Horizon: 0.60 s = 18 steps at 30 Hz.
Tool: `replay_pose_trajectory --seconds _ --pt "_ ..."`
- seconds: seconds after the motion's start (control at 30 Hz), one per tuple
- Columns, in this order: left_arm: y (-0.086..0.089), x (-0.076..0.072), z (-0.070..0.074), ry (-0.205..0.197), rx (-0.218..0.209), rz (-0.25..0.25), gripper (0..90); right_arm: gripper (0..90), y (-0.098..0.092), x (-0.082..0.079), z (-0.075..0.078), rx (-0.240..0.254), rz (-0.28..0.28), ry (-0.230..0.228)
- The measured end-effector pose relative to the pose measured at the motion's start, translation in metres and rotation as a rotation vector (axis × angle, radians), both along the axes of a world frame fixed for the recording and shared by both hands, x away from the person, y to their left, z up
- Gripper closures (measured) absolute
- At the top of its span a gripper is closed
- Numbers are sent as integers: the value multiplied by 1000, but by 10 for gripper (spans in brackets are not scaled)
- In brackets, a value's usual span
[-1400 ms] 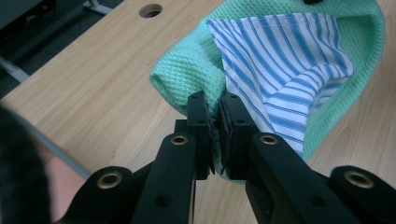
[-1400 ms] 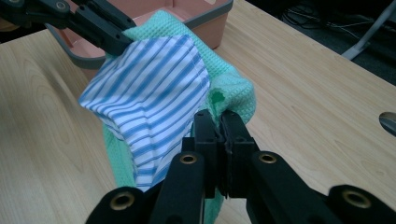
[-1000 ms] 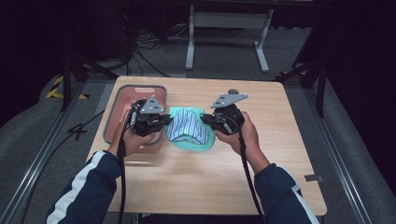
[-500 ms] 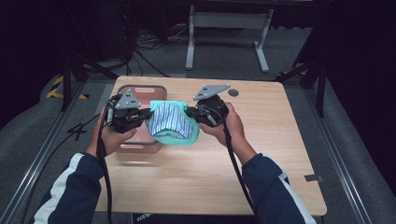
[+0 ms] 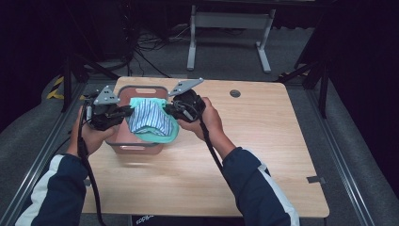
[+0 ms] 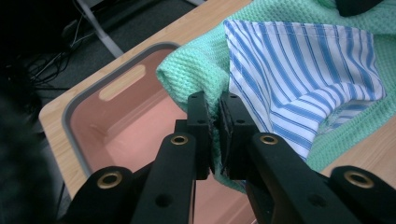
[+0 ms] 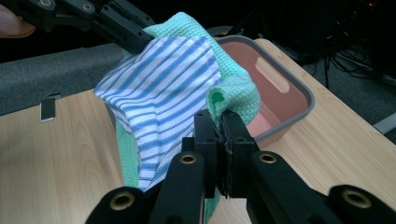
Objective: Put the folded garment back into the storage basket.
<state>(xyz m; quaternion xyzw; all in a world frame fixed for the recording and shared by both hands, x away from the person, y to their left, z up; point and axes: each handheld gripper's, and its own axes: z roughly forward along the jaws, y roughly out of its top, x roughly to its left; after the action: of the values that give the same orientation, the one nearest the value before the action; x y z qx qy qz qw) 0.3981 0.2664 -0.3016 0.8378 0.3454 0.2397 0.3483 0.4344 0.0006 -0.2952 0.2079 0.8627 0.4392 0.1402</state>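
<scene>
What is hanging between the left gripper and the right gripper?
In the high view, the folded cloths, green with a blue-striped one on top, stretch between the left gripper and the right gripper, above the pink bin.

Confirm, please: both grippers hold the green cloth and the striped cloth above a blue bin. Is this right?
Not quite: the bin is pink, not blue, as the left gripper view shows. The left gripper and the right gripper do hold the green cloth with the striped cloth above it.
</scene>
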Motion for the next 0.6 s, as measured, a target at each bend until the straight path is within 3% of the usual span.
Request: replay_pose_trajectory --seconds 0.6 --pt "38 9 -3 19 15 86 837 868 52 21 -14 -13 26 34"
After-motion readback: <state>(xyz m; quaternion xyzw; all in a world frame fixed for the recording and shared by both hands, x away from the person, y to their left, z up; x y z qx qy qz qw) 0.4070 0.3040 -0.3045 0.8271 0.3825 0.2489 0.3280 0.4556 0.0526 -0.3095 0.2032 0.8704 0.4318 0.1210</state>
